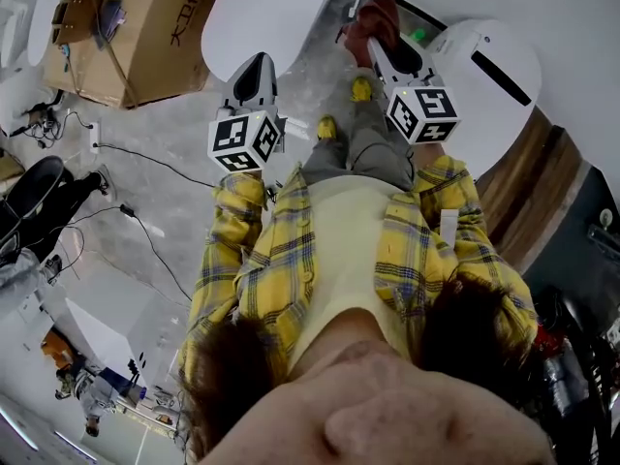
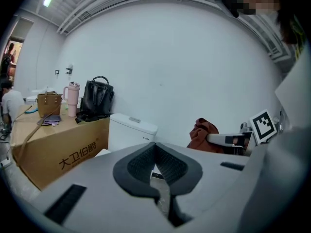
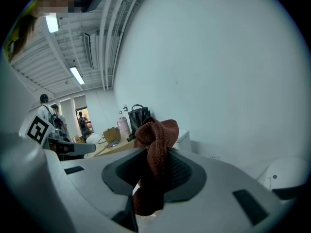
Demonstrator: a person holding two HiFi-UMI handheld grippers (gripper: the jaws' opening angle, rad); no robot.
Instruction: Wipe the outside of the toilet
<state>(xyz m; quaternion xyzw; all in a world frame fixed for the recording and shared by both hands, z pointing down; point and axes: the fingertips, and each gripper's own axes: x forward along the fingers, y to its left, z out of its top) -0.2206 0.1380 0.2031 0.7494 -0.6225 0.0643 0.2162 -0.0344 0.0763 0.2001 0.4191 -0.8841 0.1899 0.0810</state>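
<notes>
My right gripper (image 1: 386,45) is shut on a reddish-brown cloth (image 1: 376,15), held above the floor between two white toilets. In the right gripper view the cloth (image 3: 156,144) is bunched between the jaws and hangs down from my right gripper (image 3: 158,154). One toilet (image 1: 260,13) lies ahead of my left gripper (image 1: 254,66); its tank (image 2: 132,129) shows in the left gripper view. The other toilet (image 1: 496,66) is at the right, with its rounded lid (image 3: 286,174) low in the right gripper view. My left gripper (image 2: 155,148) is shut and holds nothing.
A cardboard box (image 1: 136,27) stands on the floor at the left, carrying a black bag (image 2: 97,98), a brown bag (image 2: 48,103) and a pink tumbler (image 2: 73,97). Cables (image 1: 145,226) trail over the grey floor. People stand in a doorway (image 3: 80,120) far off.
</notes>
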